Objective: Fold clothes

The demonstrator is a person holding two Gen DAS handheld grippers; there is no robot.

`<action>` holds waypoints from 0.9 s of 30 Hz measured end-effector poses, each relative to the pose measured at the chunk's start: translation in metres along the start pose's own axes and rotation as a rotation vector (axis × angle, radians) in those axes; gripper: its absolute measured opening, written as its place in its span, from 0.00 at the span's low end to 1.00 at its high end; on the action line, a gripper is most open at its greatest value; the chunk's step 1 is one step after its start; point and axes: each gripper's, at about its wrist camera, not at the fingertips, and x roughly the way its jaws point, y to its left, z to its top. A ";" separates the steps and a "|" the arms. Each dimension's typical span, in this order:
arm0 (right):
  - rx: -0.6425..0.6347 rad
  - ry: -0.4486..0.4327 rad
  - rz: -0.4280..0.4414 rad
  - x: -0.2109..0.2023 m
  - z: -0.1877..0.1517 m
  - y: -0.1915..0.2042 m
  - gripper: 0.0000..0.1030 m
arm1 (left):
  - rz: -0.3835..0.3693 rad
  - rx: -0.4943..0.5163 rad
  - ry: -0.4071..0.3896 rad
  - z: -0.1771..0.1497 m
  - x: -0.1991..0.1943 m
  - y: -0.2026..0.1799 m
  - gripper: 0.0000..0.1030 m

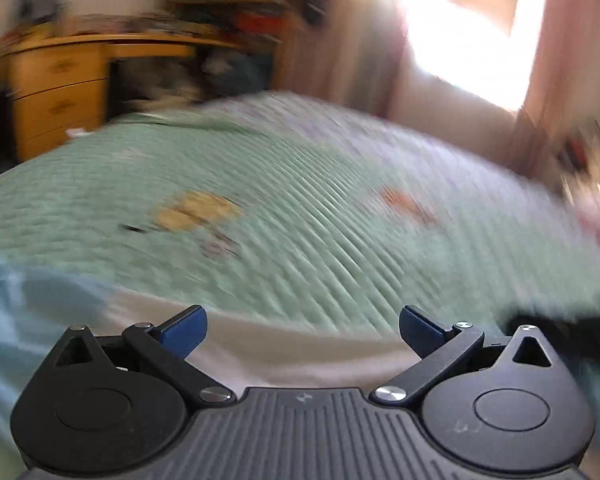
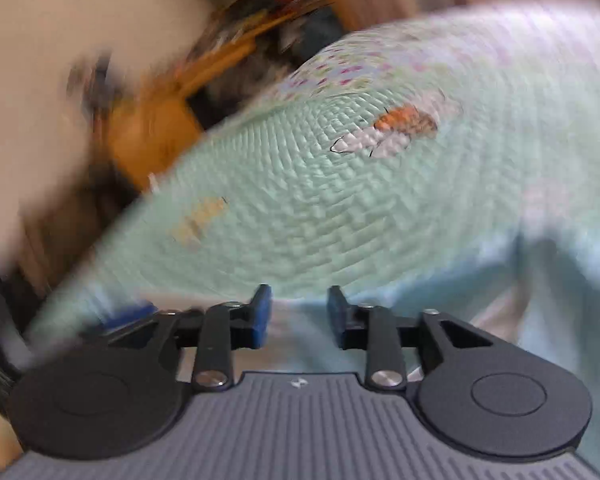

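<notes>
Both views are blurred. The left hand-held gripper [image 1: 303,330] hangs over the near edge of a bed, jaws spread wide with nothing between them — below it lies pale cloth [image 1: 260,354], white and light blue, on the green bedspread [image 1: 300,220]. The right hand-held gripper [image 2: 299,316] has its jaws parted too, gripping nothing, above light blue cloth [image 2: 540,320] on the same bedspread. A wooden desk [image 1: 60,92] stands beyond the bed.
</notes>
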 end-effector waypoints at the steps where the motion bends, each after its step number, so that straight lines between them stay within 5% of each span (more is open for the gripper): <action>1: 0.106 -0.044 0.053 -0.005 -0.013 -0.003 0.63 | 0.022 -0.062 -0.014 0.004 -0.003 0.014 0.99; 3: 0.229 -0.106 0.140 -0.006 -0.039 -0.013 0.67 | 0.066 -0.166 -0.033 0.011 -0.009 0.039 0.99; 5: 0.221 -0.115 0.180 0.006 -0.059 -0.022 0.66 | 0.122 -0.255 -0.062 0.016 -0.018 0.064 0.99; 7: 0.169 -0.148 0.211 0.014 -0.075 -0.035 0.46 | 0.195 -0.342 -0.101 0.022 -0.034 0.090 0.99; 9: 0.221 -0.144 0.295 0.015 -0.069 -0.049 0.45 | 0.248 -0.403 -0.128 0.028 -0.053 0.117 0.99; 13: 0.281 -0.121 0.359 0.022 -0.063 -0.064 0.41 | 0.322 -0.352 -0.031 0.029 -0.080 0.163 0.99; 17: 0.266 -0.113 0.351 0.024 -0.062 -0.057 0.42 | 0.275 -0.289 0.118 0.020 -0.080 0.192 0.98; 21: 0.289 -0.113 0.367 0.024 -0.061 -0.058 0.42 | 0.262 -0.273 0.113 0.030 -0.077 0.205 0.98; 23: 0.289 -0.113 0.368 0.022 -0.063 -0.057 0.43 | 0.198 -0.280 0.105 0.037 -0.074 0.210 0.98; 27: 0.285 -0.111 0.370 0.021 -0.064 -0.058 0.44 | 0.152 -0.235 0.132 0.048 -0.061 0.214 0.84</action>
